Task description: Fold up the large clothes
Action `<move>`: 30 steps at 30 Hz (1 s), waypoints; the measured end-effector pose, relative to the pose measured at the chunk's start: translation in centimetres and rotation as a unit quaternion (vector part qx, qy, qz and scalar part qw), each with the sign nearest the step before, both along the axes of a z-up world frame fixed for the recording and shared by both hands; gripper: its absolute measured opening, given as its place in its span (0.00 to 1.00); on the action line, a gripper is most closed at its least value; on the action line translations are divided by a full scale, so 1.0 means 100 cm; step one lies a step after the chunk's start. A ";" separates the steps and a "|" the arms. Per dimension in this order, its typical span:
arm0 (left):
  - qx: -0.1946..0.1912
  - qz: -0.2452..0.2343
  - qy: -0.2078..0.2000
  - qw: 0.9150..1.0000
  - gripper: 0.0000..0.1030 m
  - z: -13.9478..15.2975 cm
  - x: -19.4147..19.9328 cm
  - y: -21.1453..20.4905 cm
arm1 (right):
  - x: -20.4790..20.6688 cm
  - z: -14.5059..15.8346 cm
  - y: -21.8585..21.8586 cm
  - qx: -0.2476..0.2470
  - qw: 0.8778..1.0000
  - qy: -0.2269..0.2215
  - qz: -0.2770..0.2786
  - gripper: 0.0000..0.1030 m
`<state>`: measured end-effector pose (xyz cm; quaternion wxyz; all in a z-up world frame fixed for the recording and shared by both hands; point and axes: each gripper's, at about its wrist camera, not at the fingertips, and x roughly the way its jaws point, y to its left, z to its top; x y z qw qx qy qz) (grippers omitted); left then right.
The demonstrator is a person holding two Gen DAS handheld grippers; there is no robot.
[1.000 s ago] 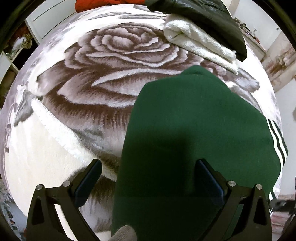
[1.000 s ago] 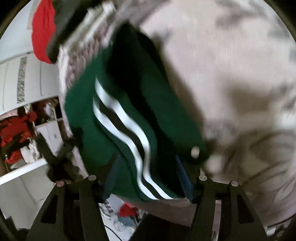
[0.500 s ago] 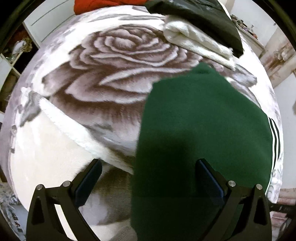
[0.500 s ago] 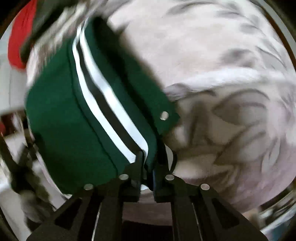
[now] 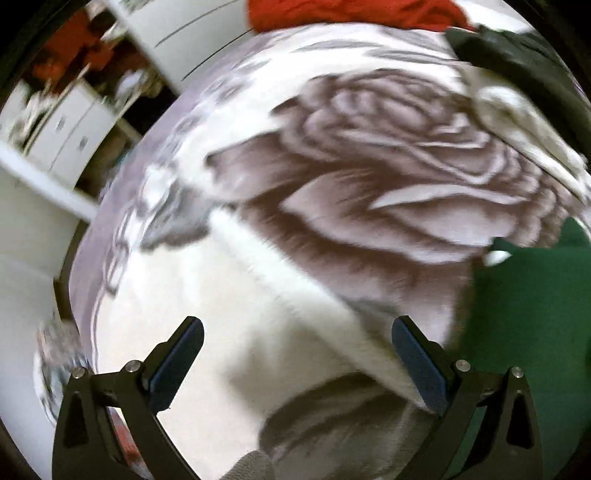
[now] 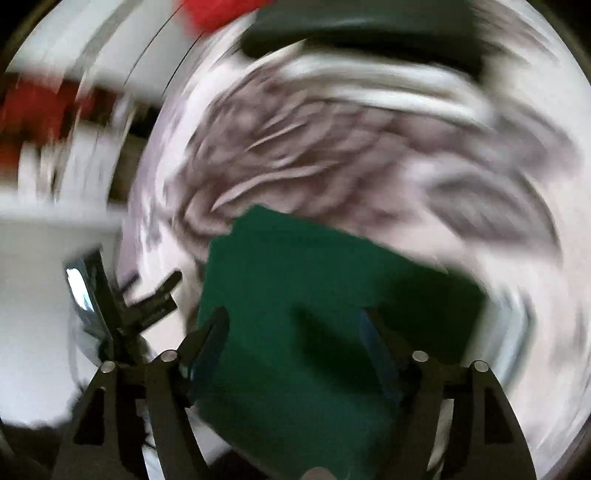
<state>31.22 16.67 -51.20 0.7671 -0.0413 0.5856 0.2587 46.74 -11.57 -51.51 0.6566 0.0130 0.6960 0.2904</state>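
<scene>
A folded dark green garment lies flat on the rose-patterned blanket. In the left wrist view the garment sits at the right edge, beside the right finger. My left gripper is open and empty above the blanket's white part. My right gripper is open above the green garment, its fingers spread over the near edge. The right wrist view is heavily blurred. The left gripper also shows at the left of the right wrist view.
A white fleece item and a black garment lie at the blanket's far right. A red garment lies at the far edge. White cabinets and drawers stand to the left of the bed.
My right gripper has let go of the striped green garment and opened; the garment now lies flat. My left gripper has swung left, off the garment.
</scene>
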 end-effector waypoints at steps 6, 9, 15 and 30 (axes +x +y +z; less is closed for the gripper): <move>-0.042 0.049 0.018 0.998 1.00 -0.021 -0.033 0.020 | 0.008 -0.058 0.130 -0.109 0.963 -0.012 0.247 0.83; -0.067 0.056 0.026 0.996 1.00 -0.036 -0.050 0.023 | 0.025 -0.091 0.135 -0.087 0.973 0.092 0.192 0.54; -0.110 0.062 0.028 0.992 1.00 -0.053 -0.072 0.032 | 0.035 -0.131 0.058 0.020 0.928 0.352 -0.119 0.39; -0.140 0.039 0.020 0.989 1.00 -0.060 -0.057 0.064 | 0.055 -0.088 0.141 -0.108 0.967 0.181 0.141 0.71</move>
